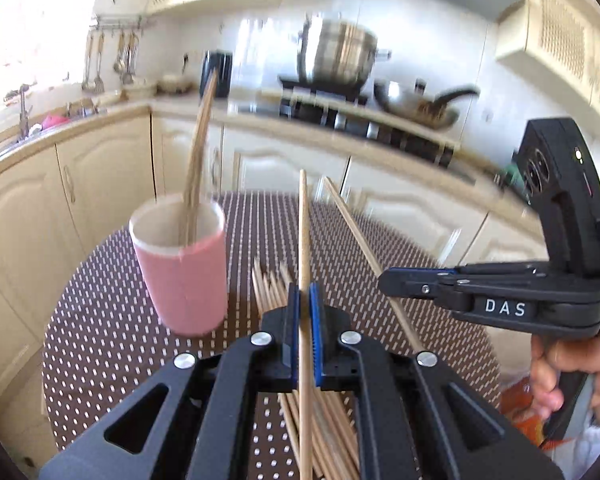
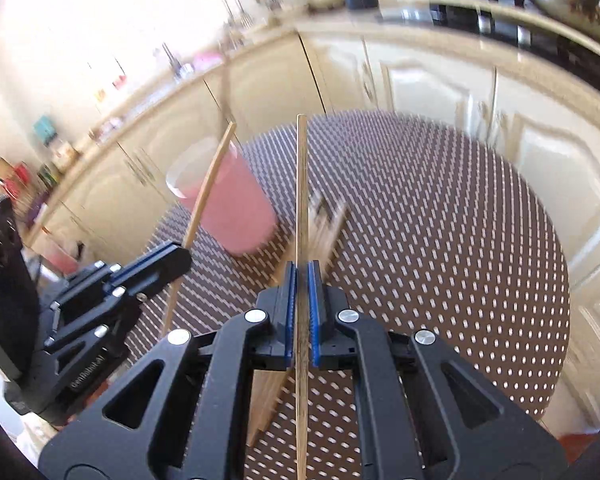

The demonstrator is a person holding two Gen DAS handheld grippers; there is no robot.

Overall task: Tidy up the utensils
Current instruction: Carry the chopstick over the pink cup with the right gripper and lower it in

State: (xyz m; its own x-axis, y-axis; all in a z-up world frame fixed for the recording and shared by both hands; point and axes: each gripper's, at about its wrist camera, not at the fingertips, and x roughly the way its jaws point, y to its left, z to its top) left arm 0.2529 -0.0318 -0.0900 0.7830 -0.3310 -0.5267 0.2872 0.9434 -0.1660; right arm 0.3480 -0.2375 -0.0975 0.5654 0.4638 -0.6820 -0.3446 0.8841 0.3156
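A pink cup [image 1: 182, 268] stands on the round dotted table [image 1: 100, 320] with several wooden chopsticks [image 1: 198, 160] leaning in it. My left gripper [image 1: 305, 292] is shut on one wooden chopstick [image 1: 304, 232], raised above a loose pile of chopsticks [image 1: 270, 288] on the table. My right gripper [image 2: 302, 270] is shut on another chopstick [image 2: 301, 184]; it shows in the left wrist view as right gripper [image 1: 384, 280] holding a slanted chopstick [image 1: 356, 236]. In the right wrist view the cup [image 2: 232, 208] is left of centre, and the left gripper [image 2: 184, 254] holds its chopstick [image 2: 208, 188].
Cream kitchen cabinets [image 1: 100, 184] curve behind the table. A steel pot [image 1: 336, 56] and a wok [image 1: 416, 108] sit on the stove. A sink with tap [image 1: 24, 112] is at far left. A hand [image 1: 560, 376] holds the right gripper's handle. The table's right half [image 2: 440, 240] is bare cloth.
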